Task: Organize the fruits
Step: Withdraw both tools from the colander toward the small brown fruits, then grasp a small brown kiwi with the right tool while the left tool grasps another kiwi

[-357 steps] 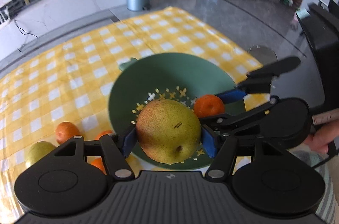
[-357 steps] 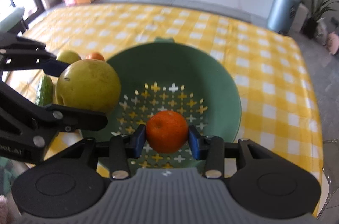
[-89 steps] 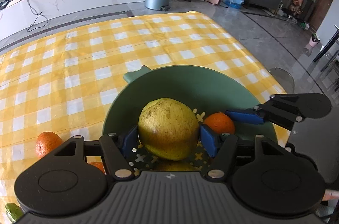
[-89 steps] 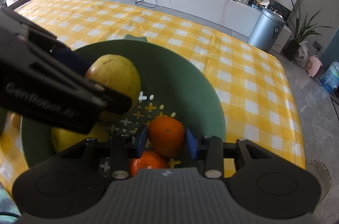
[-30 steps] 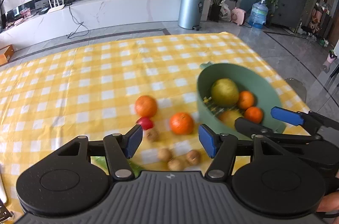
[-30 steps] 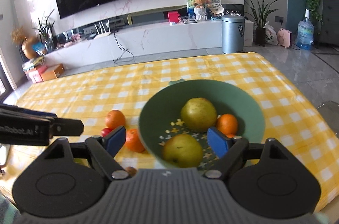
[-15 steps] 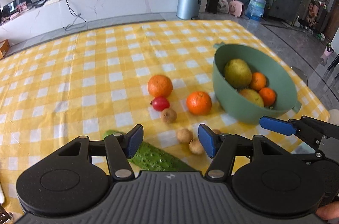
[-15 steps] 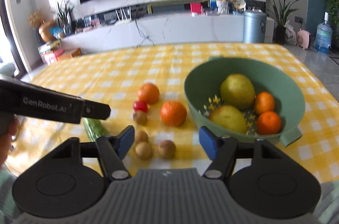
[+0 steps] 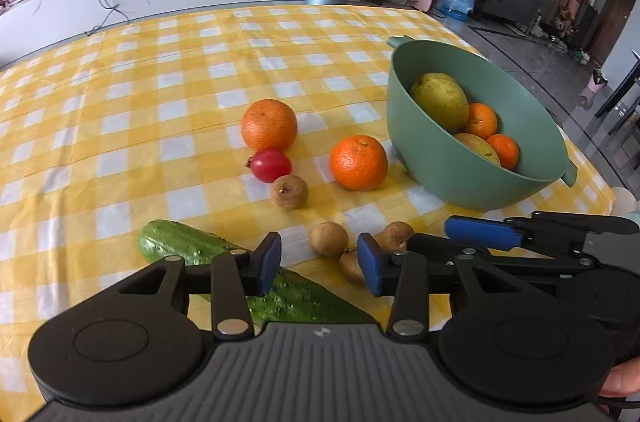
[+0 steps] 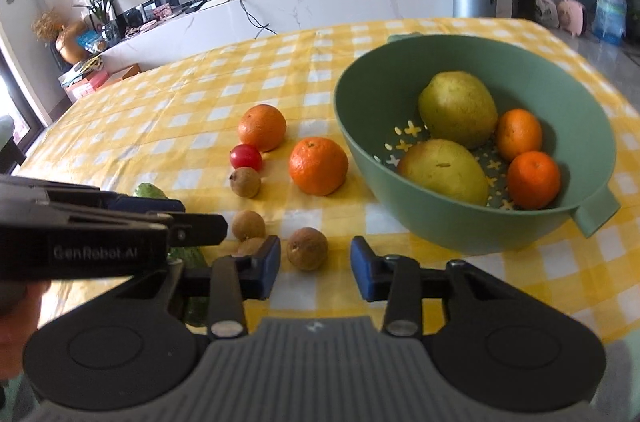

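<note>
Resting on the yellow-and-white checked tablecloth (image 9: 160, 94), the round green plastic colander bowl (image 10: 472, 222) serves as the landmark for everything else. Inside it lie 2 yellow-green pears (image 10: 456, 108) and 2 small oranges (image 10: 534, 178), the pears on the side toward the loose fruit, the oranges on the far side. Just beside the bowl, on the cloth, sits a large round orange (image 10: 319, 165); a second large orange (image 10: 262, 127) lies farther out from the bowl, with a small red round fruit (image 10: 245, 156) touching or nearly touching it. A brown rough-skinned longan (image 10: 245, 182) sits just in front of the red fruit. Nearer the cameras than the bowl, 3 more brown longans cluster together, and a bumpy green cucumber (image 9: 188, 246) lies farthest from the bowl.

The left gripper (image 9: 319, 262) has its blue-padded jaws closing above that cluster, with 1 longan (image 9: 329, 239) seen in the gap, pads not touching it. The right gripper (image 10: 315, 264) is closing too, with another longan (image 10: 307, 248) between its blue pads but not yet pinched. Neither tool holds anything.
</note>
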A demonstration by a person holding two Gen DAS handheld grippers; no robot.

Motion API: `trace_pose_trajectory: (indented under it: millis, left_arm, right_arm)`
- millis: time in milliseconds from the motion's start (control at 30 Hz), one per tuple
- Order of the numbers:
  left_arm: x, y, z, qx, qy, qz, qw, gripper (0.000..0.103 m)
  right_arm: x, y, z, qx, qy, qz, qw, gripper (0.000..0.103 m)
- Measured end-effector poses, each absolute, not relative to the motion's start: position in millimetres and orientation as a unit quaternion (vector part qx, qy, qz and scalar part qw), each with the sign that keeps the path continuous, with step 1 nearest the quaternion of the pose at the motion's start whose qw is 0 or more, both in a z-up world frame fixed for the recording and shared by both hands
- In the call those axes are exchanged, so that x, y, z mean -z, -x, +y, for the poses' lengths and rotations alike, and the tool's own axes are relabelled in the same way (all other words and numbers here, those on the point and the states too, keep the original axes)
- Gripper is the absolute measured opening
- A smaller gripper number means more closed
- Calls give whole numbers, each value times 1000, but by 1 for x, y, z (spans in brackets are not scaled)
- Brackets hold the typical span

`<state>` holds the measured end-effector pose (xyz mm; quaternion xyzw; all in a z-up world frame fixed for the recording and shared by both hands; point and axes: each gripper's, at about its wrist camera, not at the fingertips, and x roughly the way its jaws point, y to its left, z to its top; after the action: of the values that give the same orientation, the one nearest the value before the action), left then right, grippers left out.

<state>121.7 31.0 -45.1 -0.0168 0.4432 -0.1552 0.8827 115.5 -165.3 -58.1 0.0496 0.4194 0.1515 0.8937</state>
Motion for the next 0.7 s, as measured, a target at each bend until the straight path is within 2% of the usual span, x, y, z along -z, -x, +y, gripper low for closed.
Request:
trace_pose_trajectory:
  millis: [167, 300, 367, 567, 700]
  left_arm:
    - [50, -131, 32, 167, 32, 452, 876, 33]
    - [55, -139, 35, 160, 45, 465, 869, 30]
    - [57, -142, 35, 158, 52, 471, 867, 26]
    - [61, -147, 41, 165, 94, 477, 858, 25]
    - [63, -150, 45, 171, 120, 482, 851, 24]
  right_arm:
    - [63, -122, -161, -153, -49, 428, 890, 33]
    - [64, -125, -159, -158, -50, 427, 889, 33]
    - [65, -128, -158, -159, -50, 426, 889, 33]
    - [69, -135, -161, -163, -74, 439, 881, 24]
    - [73, -138, -162, -175, -91, 454, 869, 23]
